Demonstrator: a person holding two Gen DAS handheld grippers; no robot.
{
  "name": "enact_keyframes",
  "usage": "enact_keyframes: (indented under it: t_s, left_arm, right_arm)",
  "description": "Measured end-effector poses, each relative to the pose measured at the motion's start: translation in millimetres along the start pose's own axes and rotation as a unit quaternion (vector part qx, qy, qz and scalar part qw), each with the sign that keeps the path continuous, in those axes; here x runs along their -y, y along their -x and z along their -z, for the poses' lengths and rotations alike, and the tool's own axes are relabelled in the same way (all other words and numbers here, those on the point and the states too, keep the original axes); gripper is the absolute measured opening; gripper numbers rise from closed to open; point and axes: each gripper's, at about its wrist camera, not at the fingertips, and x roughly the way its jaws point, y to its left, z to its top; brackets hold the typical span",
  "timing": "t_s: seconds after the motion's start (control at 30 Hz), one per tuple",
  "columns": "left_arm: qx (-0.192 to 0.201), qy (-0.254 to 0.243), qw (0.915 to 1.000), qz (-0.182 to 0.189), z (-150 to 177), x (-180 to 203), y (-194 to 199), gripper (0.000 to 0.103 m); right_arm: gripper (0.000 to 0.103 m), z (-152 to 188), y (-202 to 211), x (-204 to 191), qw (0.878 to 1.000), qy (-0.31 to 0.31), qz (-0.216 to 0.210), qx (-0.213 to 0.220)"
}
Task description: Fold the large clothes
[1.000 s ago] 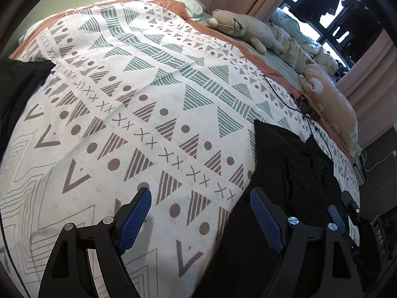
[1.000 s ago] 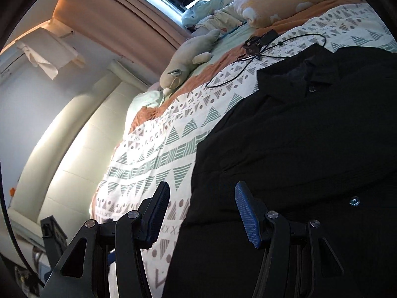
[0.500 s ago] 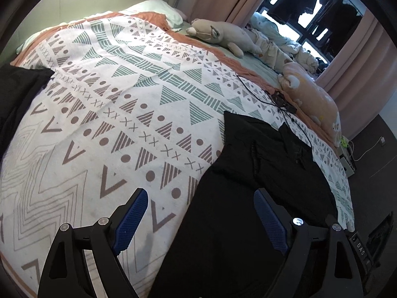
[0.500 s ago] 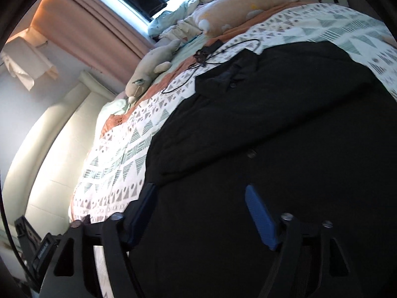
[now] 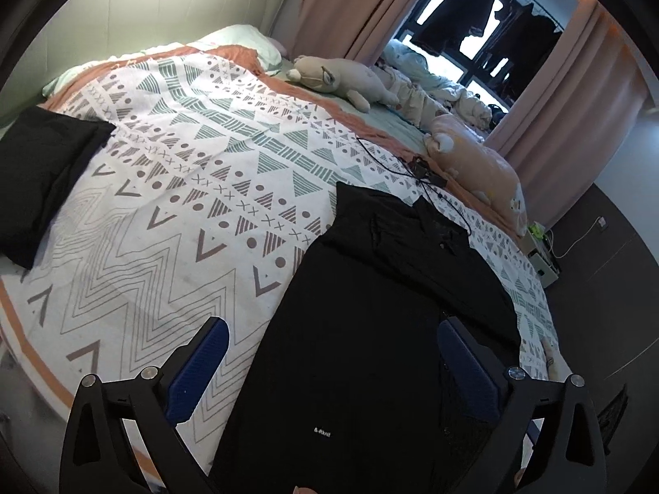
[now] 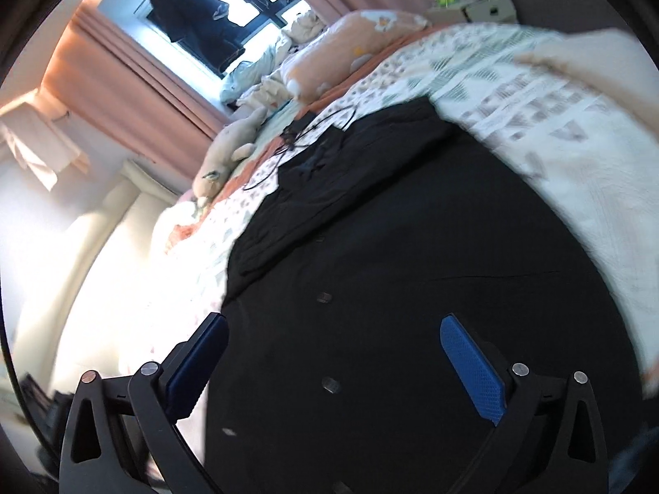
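A large black shirt lies flat on the patterned bedspread, collar toward the far side, hem with a small white label near me. It fills the right wrist view, where its snap buttons show. My left gripper is open and empty, above the shirt's lower left edge. My right gripper is open and empty, above the shirt's button front. A folded black garment lies at the bed's left edge.
Plush toys and crumpled bedding lie along the far side of the bed. A black cable with a small device lies just beyond the shirt collar. Pink curtains frame a window. A box stands on the dark floor right.
Both grippers have pulled back toward the near end of the bed and away from the fabric. The right view has swung over the shirt's front and is blurred by motion.
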Motion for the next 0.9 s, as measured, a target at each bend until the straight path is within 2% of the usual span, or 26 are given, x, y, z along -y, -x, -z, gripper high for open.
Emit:
enact_keyframes:
  t_s: [0.13,0.43,0.53,0.77,0.87,0.9]
  left_arm:
    - [0.004,-0.007,0.9999,0.011,15,-4,34,0.102]
    - [0.000,-0.027,0.9996,0.006,48,-24,93,0.102]
    - [0.007,-0.031,0.9995,-0.007,55,-31,108,0.102]
    - [0.011,-0.032,0.9994,-0.008,66,-56,125,0.102]
    - [0.006,-0.022,0.9997,-0.006,73,-70,124,0.099]
    - [0.000,-0.019,0.9998,-0.002,74,-76,122,0.094]
  right_arm:
    - [0.103,10,38,16,1.000,0.011,0.020,0.016]
    - [0.103,35,99,57,0.998,0.012,0.043,0.032]
    - [0.103,41,112,68,0.998,0.011,0.054,0.041]
    - [0.103,58,121,101,0.996,-0.001,0.077,0.035]
    - [0.103,63,118,116,0.996,-0.011,0.078,0.029]
    - [0.103,64,116,120,0.996,-0.016,0.080,0.027]
